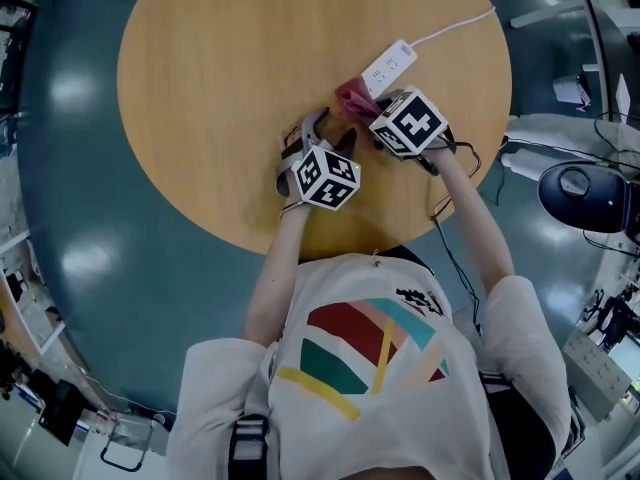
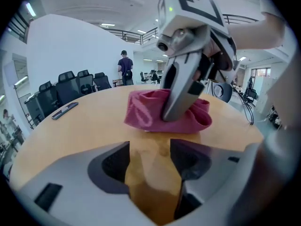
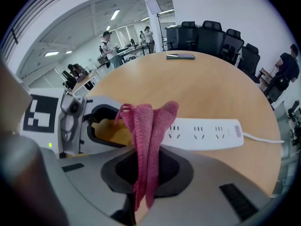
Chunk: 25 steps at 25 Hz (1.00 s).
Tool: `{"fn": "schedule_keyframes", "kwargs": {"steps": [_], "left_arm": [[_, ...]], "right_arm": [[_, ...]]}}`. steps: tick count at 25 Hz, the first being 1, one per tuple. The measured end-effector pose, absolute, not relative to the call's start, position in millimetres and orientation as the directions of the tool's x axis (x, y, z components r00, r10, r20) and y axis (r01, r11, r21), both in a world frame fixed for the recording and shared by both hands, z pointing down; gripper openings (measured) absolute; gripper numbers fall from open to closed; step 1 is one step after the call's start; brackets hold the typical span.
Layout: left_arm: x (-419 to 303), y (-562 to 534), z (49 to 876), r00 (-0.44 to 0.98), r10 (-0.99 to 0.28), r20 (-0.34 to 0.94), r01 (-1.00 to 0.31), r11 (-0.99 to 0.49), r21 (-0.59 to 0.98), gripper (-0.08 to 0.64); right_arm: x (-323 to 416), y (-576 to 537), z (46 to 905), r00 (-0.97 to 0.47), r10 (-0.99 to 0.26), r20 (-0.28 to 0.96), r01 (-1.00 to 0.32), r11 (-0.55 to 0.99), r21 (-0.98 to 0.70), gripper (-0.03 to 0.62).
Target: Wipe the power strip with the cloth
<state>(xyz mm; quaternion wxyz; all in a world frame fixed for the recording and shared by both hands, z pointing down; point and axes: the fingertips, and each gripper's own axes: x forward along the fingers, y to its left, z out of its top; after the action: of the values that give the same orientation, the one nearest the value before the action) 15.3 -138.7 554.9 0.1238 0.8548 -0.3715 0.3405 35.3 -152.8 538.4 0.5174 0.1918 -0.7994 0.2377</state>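
The right tool [image 3: 145, 182] is clamped shut on the pink cloth [image 3: 149, 121], which is bunched up at the near end of the white power strip [image 3: 207, 133] on the round wooden counter [image 1: 220, 98]. The left tool [image 2: 151, 161] sits close by, jaws apart, with just counter between them. The small label at the strip's cord end is too tiny to read.

Cloth [image 3: 146, 135] is a deep pink-red knit, the power strip [image 3: 207, 133] is plain white, and the table [image 1: 220, 88] is a light tan wood. Marker cubes [image 1: 327, 178] are white with black squares. The floor [image 1: 70, 168] is glossy teal, and the shirt [image 1: 300, 298] is cream with red, green, yellow and teal stripes.
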Motion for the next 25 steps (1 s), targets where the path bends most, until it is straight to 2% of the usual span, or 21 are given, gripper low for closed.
{"fn": "schedule_keyframes", "kwargs": {"steps": [7,12,13,16,20,25], "left_arm": [[14,-140,558,0.494,-0.545,0.678,-0.720,-0.693,-0.032,0.313],[5,-137,553,0.501,-0.518,0.693,-0.723,-0.690,0.007,0.313],[0,-136,550,0.501,-0.524,0.689,-0.734,-0.679,0.017,0.294],[-8,-148,520,0.489,-0.614,0.620,-0.795,-0.606,0.026,0.041],[22,-180,486,0.528,-0.645,0.552,-0.789,-0.613,0.038,0.041],[57,-194,515,0.477,-0.600,0.642,-0.762,-0.647,-0.039,0.041]], "right_arm": [[71,-127,550,-0.375,-0.046,0.926,-0.581,0.790,-0.196,0.039],[69,-124,534,-0.407,-0.115,0.906,-0.604,0.778,-0.173,0.040],[68,-123,529,-0.413,-0.139,0.900,-0.610,0.776,-0.160,0.040],[80,-117,518,-0.391,-0.216,0.895,-0.588,0.807,-0.062,0.040],[112,-119,510,-0.255,-0.332,0.908,-0.428,0.881,0.202,0.040],[131,-122,514,-0.163,-0.427,0.889,-0.115,0.904,0.413,0.038]]}}
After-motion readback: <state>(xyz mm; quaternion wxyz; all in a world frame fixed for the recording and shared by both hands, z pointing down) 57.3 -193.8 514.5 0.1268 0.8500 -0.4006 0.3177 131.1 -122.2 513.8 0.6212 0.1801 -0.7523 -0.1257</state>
